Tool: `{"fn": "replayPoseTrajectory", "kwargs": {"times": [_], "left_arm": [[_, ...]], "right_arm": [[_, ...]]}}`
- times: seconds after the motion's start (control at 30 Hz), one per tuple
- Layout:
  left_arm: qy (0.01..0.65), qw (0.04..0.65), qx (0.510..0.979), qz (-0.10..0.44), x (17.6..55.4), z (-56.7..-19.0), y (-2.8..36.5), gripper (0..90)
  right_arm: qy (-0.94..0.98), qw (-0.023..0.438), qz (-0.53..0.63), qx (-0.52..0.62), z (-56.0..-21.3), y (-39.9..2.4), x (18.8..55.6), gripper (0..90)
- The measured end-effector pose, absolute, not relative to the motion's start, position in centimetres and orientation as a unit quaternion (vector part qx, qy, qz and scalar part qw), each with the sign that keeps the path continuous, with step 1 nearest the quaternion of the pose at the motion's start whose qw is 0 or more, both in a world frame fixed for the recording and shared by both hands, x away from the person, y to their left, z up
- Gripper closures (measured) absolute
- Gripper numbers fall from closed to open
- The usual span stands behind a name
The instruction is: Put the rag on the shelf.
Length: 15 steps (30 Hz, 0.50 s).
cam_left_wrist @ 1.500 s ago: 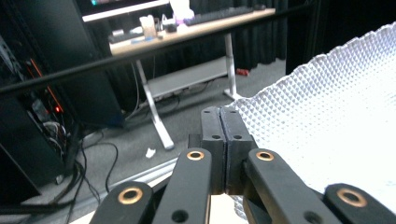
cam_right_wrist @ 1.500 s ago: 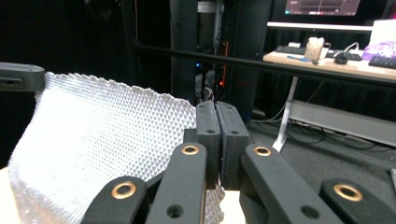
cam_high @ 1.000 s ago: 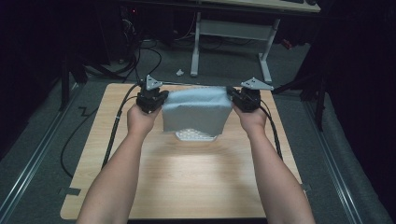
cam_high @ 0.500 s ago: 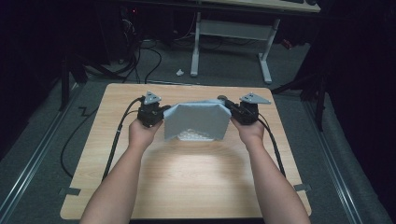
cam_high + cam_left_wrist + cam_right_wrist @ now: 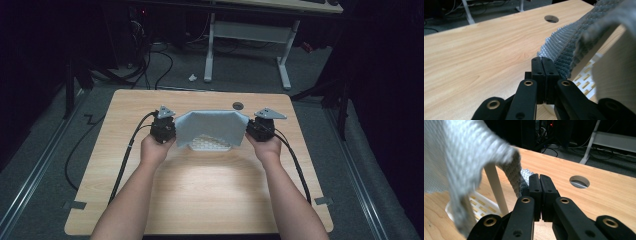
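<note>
Grey cloth point(image 5: 210, 126) stretched between two hand-held grippers above the far half of the wooden table point(image 5: 200, 200). Left gripper point(image 5: 163, 131) pinches the cloth's left corner, jaws clamped tight on the fabric; right gripper point(image 5: 259, 130) pinches the right corner the same way. The cloth drapes over a white slotted rack point(image 5: 210, 145) standing on the table, whose lower edge shows beneath the hem; whether the hem touches the tabletop cannot be told. A round cable hole point(image 5: 238, 105) lies just beyond the cloth, near the far edge. The near half of the table is bare wood, with margins open to left and right of both grippers. Both forearms reach forward from the near edge, roughly parallel, hands level with each other, cables trailing back along the arms
</note>
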State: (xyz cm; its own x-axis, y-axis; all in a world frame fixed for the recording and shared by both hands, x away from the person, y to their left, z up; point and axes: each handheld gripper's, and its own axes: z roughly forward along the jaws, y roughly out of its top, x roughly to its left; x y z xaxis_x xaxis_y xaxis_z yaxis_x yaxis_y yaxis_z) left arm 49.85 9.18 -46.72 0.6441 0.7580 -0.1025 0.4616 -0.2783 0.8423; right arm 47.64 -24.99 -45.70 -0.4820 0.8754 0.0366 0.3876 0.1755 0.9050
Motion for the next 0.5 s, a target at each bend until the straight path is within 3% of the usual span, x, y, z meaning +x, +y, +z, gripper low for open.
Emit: {"fn": "replayPoseTrajectory", "kwargs": {"times": [0.5], "left_arm": [[0.389,0.463,0.782,0.151,49.7,-47.2,8.7,88.1]], "right_arm": [[0.722,0.258,0.46,0.448,-47.4,-25.1,47.4,89.6]]}}
